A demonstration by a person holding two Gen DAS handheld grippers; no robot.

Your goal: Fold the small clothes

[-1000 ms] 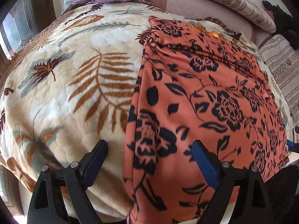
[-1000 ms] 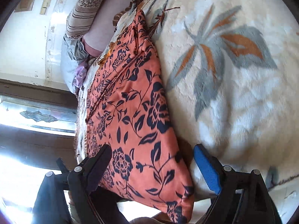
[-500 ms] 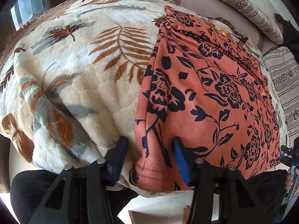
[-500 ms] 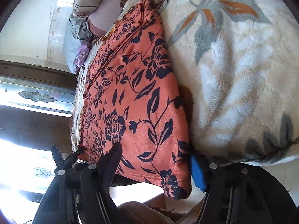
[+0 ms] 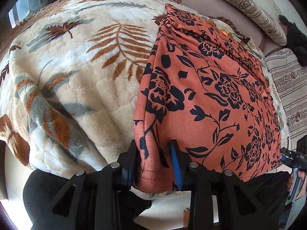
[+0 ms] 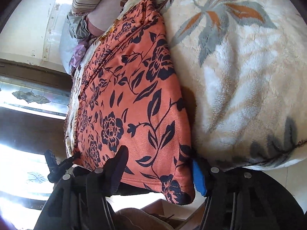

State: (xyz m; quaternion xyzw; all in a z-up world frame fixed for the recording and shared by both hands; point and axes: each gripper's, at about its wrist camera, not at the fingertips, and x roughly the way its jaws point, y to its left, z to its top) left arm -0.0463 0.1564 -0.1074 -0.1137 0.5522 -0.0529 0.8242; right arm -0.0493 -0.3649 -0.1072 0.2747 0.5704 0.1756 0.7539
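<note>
An orange garment with a black flower print lies spread flat on a cream leaf-patterned blanket; it also shows in the right wrist view. My left gripper has its jaws narrowed around the garment's near left hem corner, the cloth pinched between them. My right gripper straddles the near right hem corner, its jaws wider apart, with the cloth between them. The right gripper also shows at the right edge of the left wrist view.
The blanket covers the bed and hangs over its near edge. Striped pillows and a bundle of pale clothes lie at the far end. A window stands to the left. The floor lies below the bed's edge.
Both grippers have dropped to the garment's near hem and closed in from wide open. The left now pinches the left corner; the right has narrowed around the right corner.
</note>
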